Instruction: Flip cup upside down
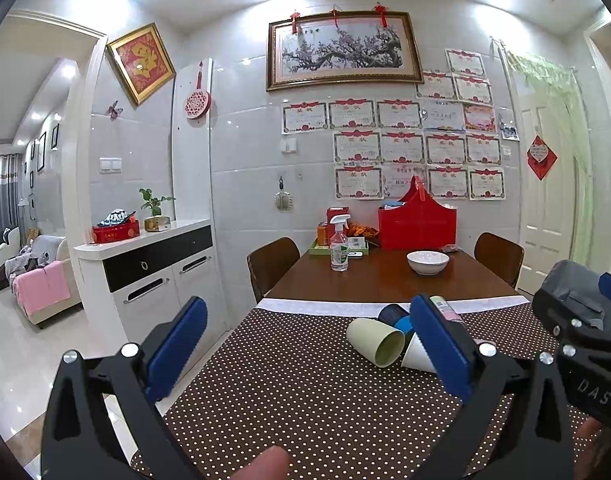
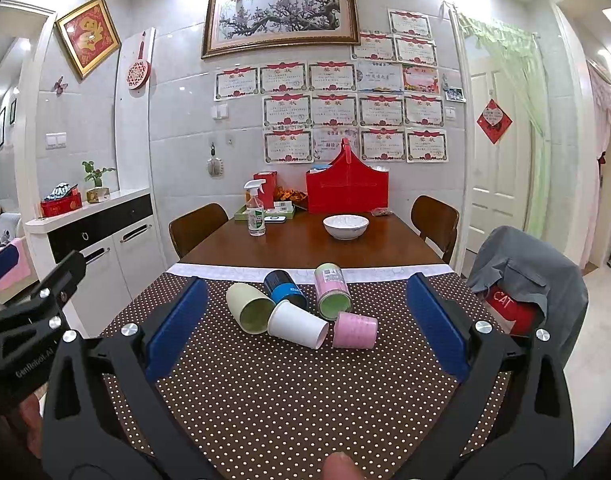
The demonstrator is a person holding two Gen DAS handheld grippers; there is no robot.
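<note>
White tiled wall [image 2: 177, 128] carried a framed blossom painting [image 2: 281, 14] and rows of certificates [image 2: 345, 112]. Wooden dining table [image 2: 305, 246] had chairs [image 2: 197, 226] either side. White sideboard [image 1: 153, 268] stood left; glossy floor [image 1: 21, 344] reflected ceiling lights.

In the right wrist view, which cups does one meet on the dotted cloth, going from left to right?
Pale green cup → blue cup → white cup → pink-and-green cup → pink cup.

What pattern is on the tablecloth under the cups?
The tablecloth is dark brown with small white polka dots. The right wrist view shows it best.
</note>
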